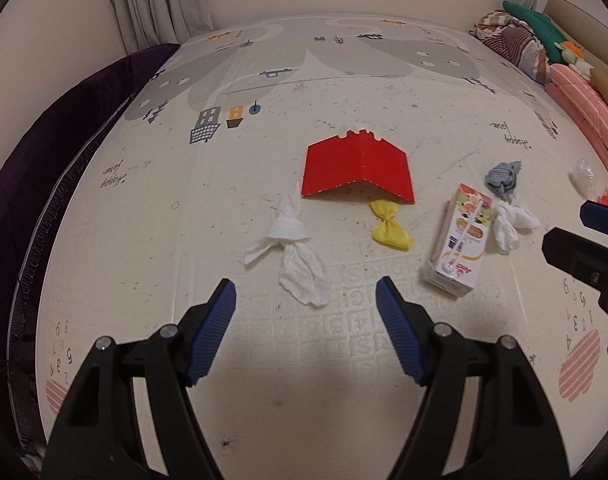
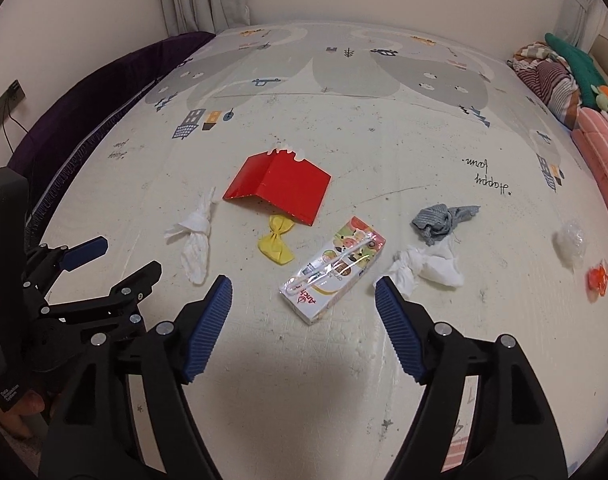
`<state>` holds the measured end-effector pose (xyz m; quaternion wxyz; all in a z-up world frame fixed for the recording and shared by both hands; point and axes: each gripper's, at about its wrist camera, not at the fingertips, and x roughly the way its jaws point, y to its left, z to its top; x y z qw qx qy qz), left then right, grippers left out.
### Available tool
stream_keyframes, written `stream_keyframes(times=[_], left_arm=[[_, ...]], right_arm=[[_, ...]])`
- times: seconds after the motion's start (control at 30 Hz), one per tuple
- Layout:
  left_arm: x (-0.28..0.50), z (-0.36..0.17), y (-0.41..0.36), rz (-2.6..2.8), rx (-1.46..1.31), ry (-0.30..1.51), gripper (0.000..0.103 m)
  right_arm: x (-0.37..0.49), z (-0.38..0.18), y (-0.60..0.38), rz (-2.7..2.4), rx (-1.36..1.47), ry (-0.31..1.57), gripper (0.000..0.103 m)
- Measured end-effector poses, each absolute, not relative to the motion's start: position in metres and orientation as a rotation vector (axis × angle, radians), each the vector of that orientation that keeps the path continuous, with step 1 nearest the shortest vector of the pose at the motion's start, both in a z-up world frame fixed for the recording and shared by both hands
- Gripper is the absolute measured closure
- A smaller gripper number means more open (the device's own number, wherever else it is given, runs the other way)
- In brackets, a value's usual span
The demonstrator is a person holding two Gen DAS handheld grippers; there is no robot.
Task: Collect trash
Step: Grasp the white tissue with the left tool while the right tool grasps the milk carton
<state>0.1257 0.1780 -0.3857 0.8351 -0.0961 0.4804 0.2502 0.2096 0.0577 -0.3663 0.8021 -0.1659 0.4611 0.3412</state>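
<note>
Trash scattered on play mat, both grippers empty

Trash lies on the play mat (image 1: pixel 383 92): a juice carton (image 2: pixel 332 270) just ahead of the right hand-held gripper (image 2: pixel 304 306), a twisted white tissue (image 1: pixel 292 244) just ahead of the left hand-held gripper (image 1: pixel 305 308). Both stand wide apart, holding and touching nothing. Beyond lie a yellow wrapper (image 2: pixel 276 240), red folded card (image 2: pixel 282 188), grey cloth (image 2: pixel 443 218). A small orange scrap (image 2: pixel 599 276) is hard to make out.

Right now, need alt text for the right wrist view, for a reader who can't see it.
The open right gripper hovers over a play mat above a juice carton lying flat. Around it lie a red folded card, a yellow wrapper, white tissues, and a grey cloth. The open left gripper shows at left.
</note>
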Motion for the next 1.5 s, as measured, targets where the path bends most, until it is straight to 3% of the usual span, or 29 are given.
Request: stream_keyframes(times=[0.6,0.67,0.7,0.73,0.83,1.03,1.5], left_arm=[[0.176,-0.483,0.225,0.521,-0.214,1.086,0.031],[0.178,-0.490,0.226,0.520,-0.213,1.094,0.040],[0.179,-0.493,0.227,0.509,-0.220,1.104,0.059],[0.179,-0.495,0.227,0.489,-0.236,1.110,0.069],[0.180,-0.493,0.220,0.466,-0.222,1.107,0.085],[0.179,-0.484,0.203,0.443,-0.182,1.102,0.089],[0.167,-0.429,0.161,0.392,-0.129,1.041,0.089]], right_arm=[[0.243,-0.477,0.102,0.577,-0.396,1.139,0.028],[0.245,-0.484,0.102,0.568,-0.396,1.152,0.028],[0.247,-0.487,0.101,0.563,-0.397,1.159,0.028],[0.248,-0.490,0.101,0.558,-0.401,1.165,0.028],[0.251,-0.496,0.100,0.566,-0.401,1.183,0.032],[0.254,-0.487,0.095,0.597,-0.381,1.185,0.052],[0.245,-0.434,0.049,0.595,-0.324,1.109,0.055]])
